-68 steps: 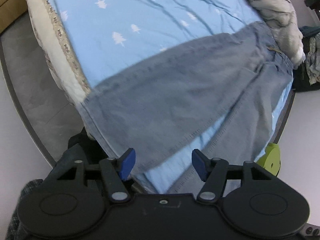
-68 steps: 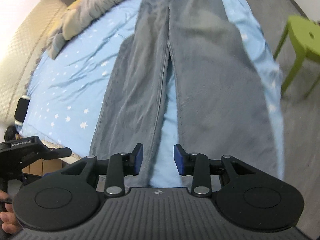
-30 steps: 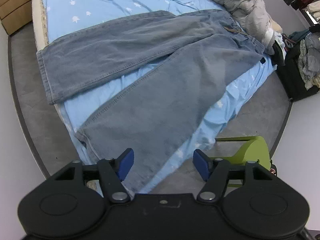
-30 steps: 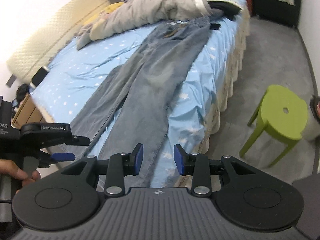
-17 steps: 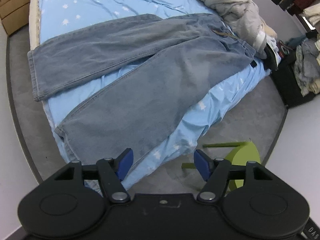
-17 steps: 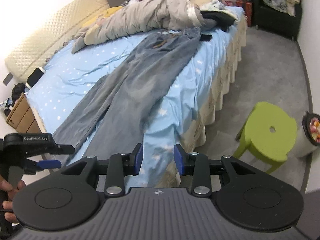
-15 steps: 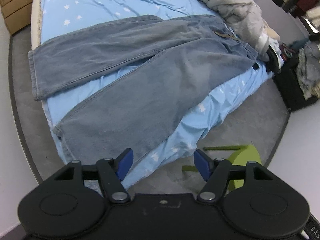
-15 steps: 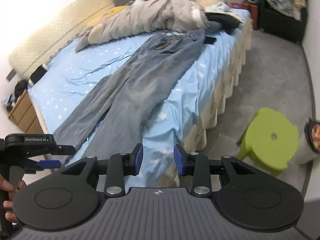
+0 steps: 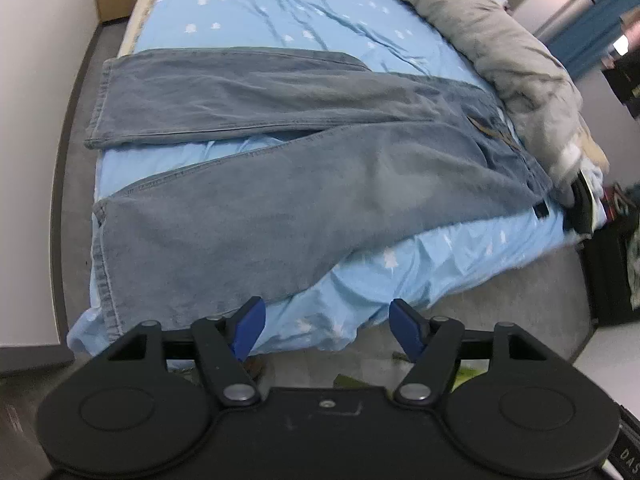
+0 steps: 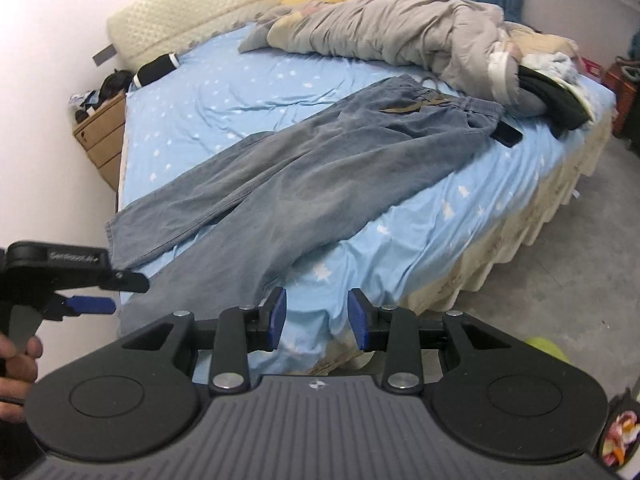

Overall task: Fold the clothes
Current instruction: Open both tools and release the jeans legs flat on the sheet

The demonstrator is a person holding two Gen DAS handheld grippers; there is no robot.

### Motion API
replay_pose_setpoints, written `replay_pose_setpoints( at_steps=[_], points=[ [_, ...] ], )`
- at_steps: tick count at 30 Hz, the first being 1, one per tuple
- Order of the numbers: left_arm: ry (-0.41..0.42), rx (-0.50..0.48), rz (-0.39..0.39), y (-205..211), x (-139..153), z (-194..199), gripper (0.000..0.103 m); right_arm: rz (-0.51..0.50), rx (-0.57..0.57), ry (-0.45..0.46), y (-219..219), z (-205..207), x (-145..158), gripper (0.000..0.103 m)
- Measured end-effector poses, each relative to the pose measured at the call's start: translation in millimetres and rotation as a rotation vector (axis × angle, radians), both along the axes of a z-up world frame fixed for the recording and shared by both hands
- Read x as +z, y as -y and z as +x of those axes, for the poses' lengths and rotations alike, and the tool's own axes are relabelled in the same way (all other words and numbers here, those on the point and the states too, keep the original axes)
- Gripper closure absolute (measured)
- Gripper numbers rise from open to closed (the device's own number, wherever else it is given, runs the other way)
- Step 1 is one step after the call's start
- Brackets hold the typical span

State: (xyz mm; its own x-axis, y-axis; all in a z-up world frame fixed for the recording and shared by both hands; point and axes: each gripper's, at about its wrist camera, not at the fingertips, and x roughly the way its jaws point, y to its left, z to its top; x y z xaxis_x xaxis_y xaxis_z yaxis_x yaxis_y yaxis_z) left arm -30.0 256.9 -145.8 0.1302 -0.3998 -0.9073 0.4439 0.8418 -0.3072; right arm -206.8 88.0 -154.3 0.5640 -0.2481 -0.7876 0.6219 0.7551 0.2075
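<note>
**Jeans laid flat on the bed, both grippers held off the bed's side**

Left wrist view, from left to right: the jeans point(image 9: 304, 184) lie spread on the blue star-print bed sheet point(image 9: 280, 12), hems at the left near the foot edge of the bed, the two legs parted in a narrow V, waistband at the right. A grey duvet point(image 9: 500, 48) is bunched just beyond the waistband. The left gripper point(image 9: 324, 326) hangs beside the sheet's draped edge, jaws released and wide apart, grasping nothing.

Right wrist view, from left to right: a wooden nightstand point(image 10: 102, 136) stands against the wall; the left gripper appears at the left edge, near the jean hems. The jeans point(image 10: 320, 184) run diagonally across the bed sheet point(image 10: 224, 92), with the waistband up and to the right beside the duvet point(image 10: 384, 28). A dark flat object point(image 10: 507, 133) lies just beside the waistband. The right gripper point(image 10: 317, 317) is low by the bed's corner, jaws released, empty. A green stool point(image 10: 546, 350) shows partly at lower right.
</note>
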Motion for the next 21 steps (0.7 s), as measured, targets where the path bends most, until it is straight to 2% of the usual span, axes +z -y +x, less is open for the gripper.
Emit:
replay_pose_setpoints(
  at_steps=[6, 9, 14, 18, 21],
  points=[
    [-0.088, 0.111, -0.045, 16, -15, 30, 0.037, -0.002, 0.045, -0.021, 40, 31, 0, 0.067],
    [-0.137, 0.181, -0.068, 16, -22, 48, 0.036, 0.030, 0.036, -0.007, 64, 42, 2, 0.062],
    [-0.202, 0.380, -0.102, -4, -32, 60, 0.035, 0.065, 0.000, -0.005, 110, 50, 1, 0.061],
    [-0.251, 0.544, -0.133, -21, -40, 68, 0.034, 0.102, -0.088, 0.017, 159, 48, 0, 0.059],
    [-0.287, 0.667, -0.156, -34, -46, 74, 0.034, 0.128, -0.151, 0.024, 203, 51, -6, 0.050]
  ],
)
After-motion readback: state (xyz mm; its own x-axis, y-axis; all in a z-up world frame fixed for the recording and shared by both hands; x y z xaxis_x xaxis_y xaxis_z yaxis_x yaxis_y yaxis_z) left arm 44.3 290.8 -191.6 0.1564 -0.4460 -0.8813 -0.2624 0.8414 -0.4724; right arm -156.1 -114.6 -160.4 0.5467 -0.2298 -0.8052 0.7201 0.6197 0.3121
